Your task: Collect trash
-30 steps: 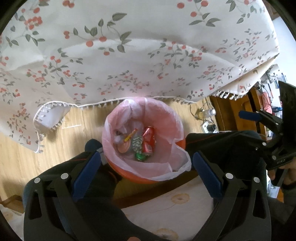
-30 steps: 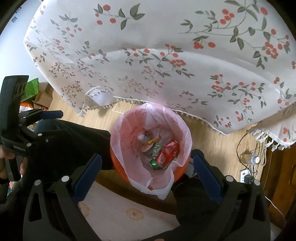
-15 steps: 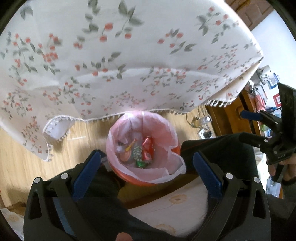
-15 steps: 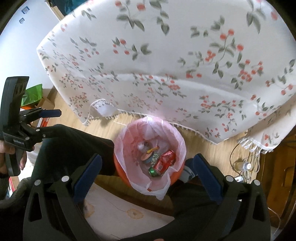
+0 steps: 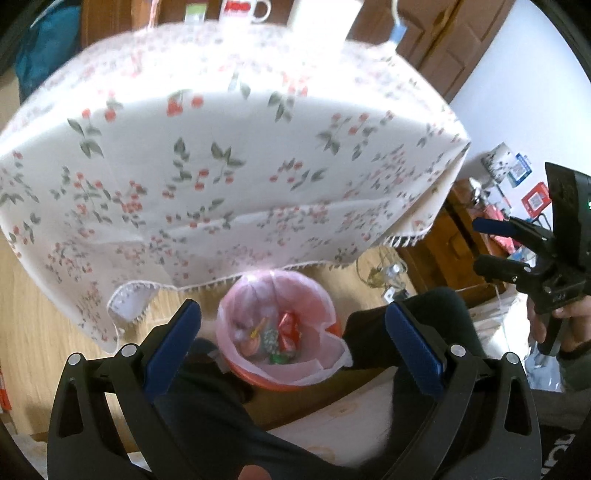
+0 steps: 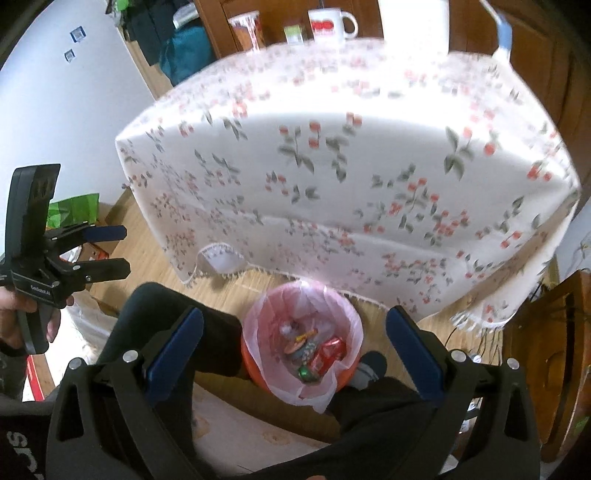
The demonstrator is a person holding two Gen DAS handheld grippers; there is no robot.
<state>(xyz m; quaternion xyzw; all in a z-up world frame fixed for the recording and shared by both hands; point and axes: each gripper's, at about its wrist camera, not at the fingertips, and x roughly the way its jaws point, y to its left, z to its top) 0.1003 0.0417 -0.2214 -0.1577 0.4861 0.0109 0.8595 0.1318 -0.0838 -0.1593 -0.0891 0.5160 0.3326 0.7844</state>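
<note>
Our left claw (image 5: pixel 293 345) is spread wide with nothing between its blue-padded fingers (image 5: pixel 173 347), and our right claw (image 6: pixel 295 350) is equally spread and empty. Both hang above the round orange trash bin (image 6: pixel 258 376) lined with a thin pink plastic bag (image 5: pixel 325 365), which stands on the wooden floor (image 5: pixel 33 332) between our dark-trousered legs (image 6: pixel 177 325). Inside lie a crushed red can (image 6: pixel 328 356), a small green wrapper (image 6: pixel 304 373) and other scraps we cannot quite make out through the blur. Just beyond the bin hangs the fringed white cloth with cherry print (image 6: pixel 332 166) covering the surface, which carries a white mug with red markings (image 6: pixel 330 24) at its far edge.
</note>
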